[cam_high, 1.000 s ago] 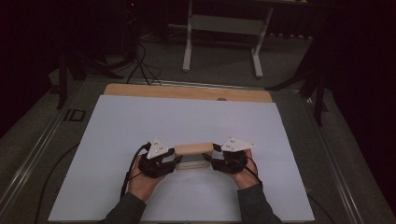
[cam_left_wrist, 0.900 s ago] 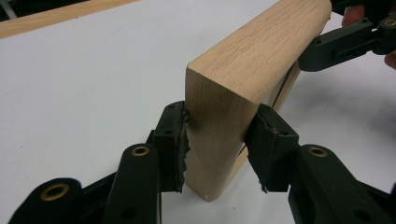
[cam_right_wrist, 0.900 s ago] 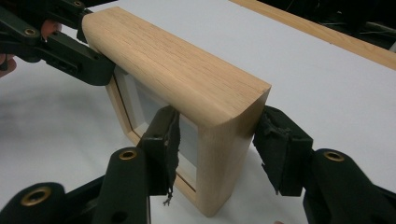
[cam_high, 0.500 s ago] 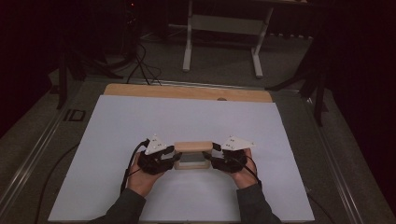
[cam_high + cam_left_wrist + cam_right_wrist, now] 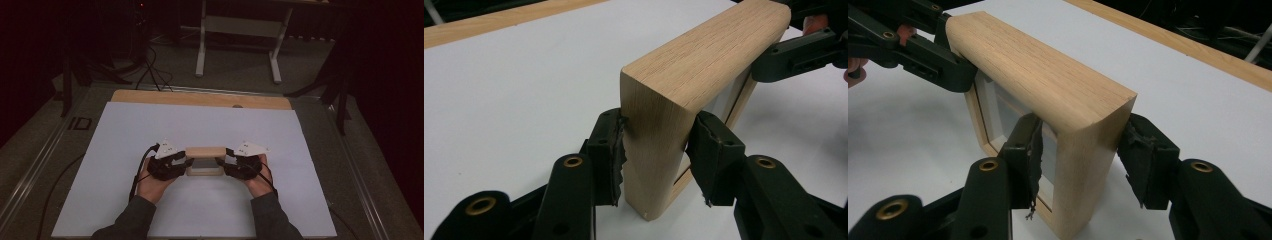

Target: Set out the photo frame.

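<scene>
Both tools, left tool (image 5: 186, 162) and right tool (image 5: 226, 162), remain clamped on opposite ends of the wooden frame (image 5: 205, 152), holding it upright on the desk (image 5: 125, 130), essentially unmoved, steady for repositioning.

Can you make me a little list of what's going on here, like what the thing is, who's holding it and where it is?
thing: wooden frame, standing upright on its edge
where: on the white table, near the person's side
left gripper: pads on both sides of the frame's left end
right gripper: near pad on the frame's right end; far pad close, contact unclear
hands: one hand on each gripper
frame's middle: a pale panel set inside the wood
</scene>
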The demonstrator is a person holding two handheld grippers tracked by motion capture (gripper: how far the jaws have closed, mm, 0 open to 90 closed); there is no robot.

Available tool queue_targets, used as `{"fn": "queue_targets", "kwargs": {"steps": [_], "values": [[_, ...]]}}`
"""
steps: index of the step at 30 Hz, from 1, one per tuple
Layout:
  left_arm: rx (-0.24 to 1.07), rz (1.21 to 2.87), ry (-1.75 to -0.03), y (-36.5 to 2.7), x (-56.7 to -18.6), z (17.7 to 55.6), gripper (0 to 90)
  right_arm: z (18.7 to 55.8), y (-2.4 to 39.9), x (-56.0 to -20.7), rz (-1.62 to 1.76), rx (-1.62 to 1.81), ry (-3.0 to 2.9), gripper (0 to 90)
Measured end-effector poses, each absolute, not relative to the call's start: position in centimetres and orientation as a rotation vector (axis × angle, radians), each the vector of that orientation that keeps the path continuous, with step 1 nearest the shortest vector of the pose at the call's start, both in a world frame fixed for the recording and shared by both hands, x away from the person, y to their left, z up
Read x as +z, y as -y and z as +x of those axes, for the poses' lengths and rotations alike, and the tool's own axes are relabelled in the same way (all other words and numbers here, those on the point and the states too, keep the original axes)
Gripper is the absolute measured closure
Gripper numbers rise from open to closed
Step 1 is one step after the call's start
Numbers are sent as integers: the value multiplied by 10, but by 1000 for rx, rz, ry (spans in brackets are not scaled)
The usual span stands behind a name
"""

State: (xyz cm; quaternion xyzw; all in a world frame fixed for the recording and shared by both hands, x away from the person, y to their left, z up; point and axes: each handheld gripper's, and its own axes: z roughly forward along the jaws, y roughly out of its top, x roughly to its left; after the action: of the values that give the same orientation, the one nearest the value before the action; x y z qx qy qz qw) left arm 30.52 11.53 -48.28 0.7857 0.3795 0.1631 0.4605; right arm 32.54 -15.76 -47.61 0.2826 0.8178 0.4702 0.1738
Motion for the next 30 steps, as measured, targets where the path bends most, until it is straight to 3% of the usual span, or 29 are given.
{"fn": "queue_targets", "kwargs": {"steps": [6,7,8,16,23,30], "values": [[447,1922,-974,-119,-479,314,591,333,152,-478,809,1322,-2325,533],[465,1911,-992,-121,-478,316,680,334,151,-479,812,1326,-2323,547],[453,1899,-992,-123,-477,318,689,335,150,-479,808,1348,-2329,550],[428,1884,-971,-126,-482,326,680,340,141,-478,787,1323,-2335,532],[389,1876,-952,-124,-484,334,541,341,144,-478,741,1304,-2342,543],[348,1873,-911,-126,-487,342,477,342,146,-477,728,1297,-2338,539]]}}
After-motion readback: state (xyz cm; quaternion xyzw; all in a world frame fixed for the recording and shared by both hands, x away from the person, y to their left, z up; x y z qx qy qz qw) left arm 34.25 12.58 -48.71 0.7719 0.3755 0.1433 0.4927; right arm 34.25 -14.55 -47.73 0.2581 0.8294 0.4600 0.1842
